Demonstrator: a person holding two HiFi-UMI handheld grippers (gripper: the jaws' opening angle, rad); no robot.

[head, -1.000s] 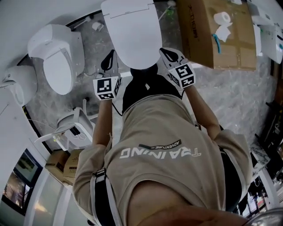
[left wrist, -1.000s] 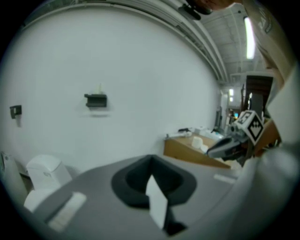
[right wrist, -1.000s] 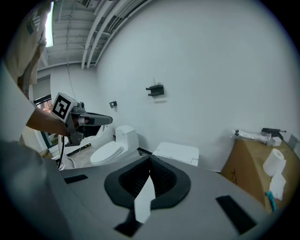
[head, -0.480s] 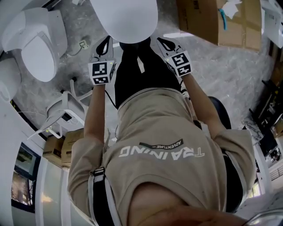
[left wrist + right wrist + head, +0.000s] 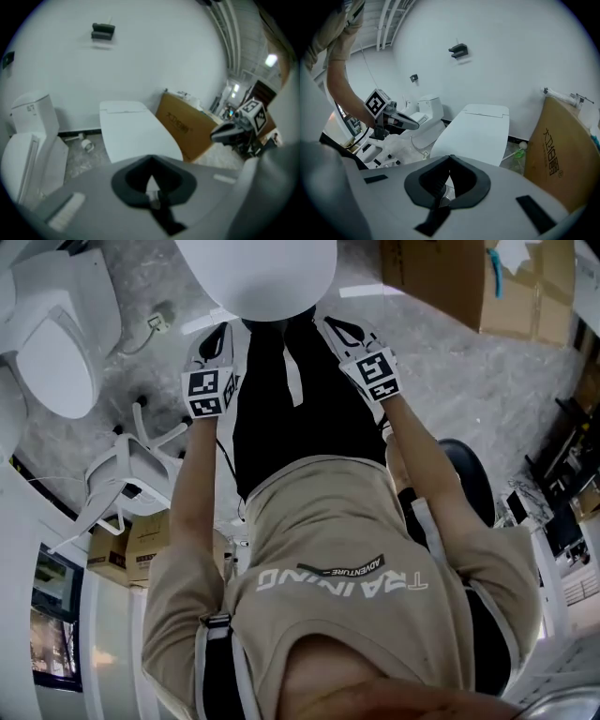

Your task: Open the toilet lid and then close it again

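The white toilet lid lies shut at the top of the head view; it also shows as a flat lid in the left gripper view and as a long lid in the right gripper view. My left gripper hangs just short of the lid's front left edge. My right gripper hangs off the front right edge. Neither touches the lid. Each gripper's jaws meet at the tips with nothing between them, both the left gripper and the right gripper.
A large cardboard box stands right of the toilet. A second white toilet sits at the left, with a white plastic frame and small cartons below it. A dark round object lies on the floor at the right.
The toilet has slid toward the top of the head view as the person shifted. Both grippers stay shut near the lid's front edge, now a little higher in the view.
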